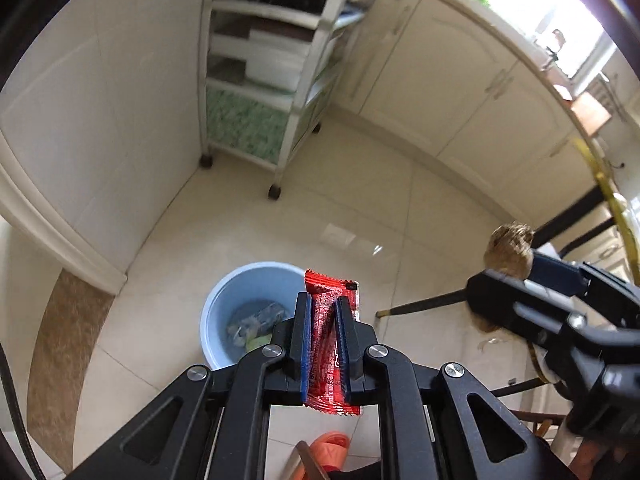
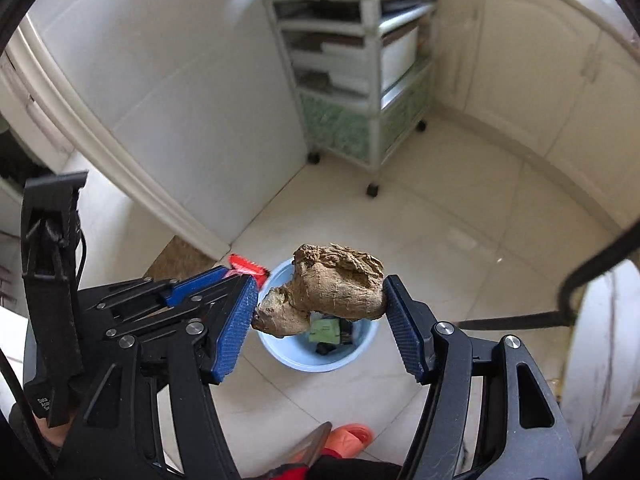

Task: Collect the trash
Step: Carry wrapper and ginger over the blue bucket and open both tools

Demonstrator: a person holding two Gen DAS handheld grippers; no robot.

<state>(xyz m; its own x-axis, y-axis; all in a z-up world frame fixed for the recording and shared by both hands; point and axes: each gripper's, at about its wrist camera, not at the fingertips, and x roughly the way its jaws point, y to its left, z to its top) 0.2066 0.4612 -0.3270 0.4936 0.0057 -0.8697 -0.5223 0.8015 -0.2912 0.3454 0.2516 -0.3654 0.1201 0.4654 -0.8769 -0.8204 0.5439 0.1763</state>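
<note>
Bright daylight from the window [image 1: 532, 8], blown out at the left wrist view's top right. Glare patch on the floor tiles [image 1: 340, 236]. Heavy fisheye bending, dark vignette at all corners. Shelf cart [image 2: 352, 60] and walls motion-blurred; both views' near gripper parts sharp. Shadows soft.

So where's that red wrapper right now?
The red wrapper is pinched in the left gripper, above the floor by the blue bin. In the right wrist view only its tip shows, left of the ginger root.
</note>
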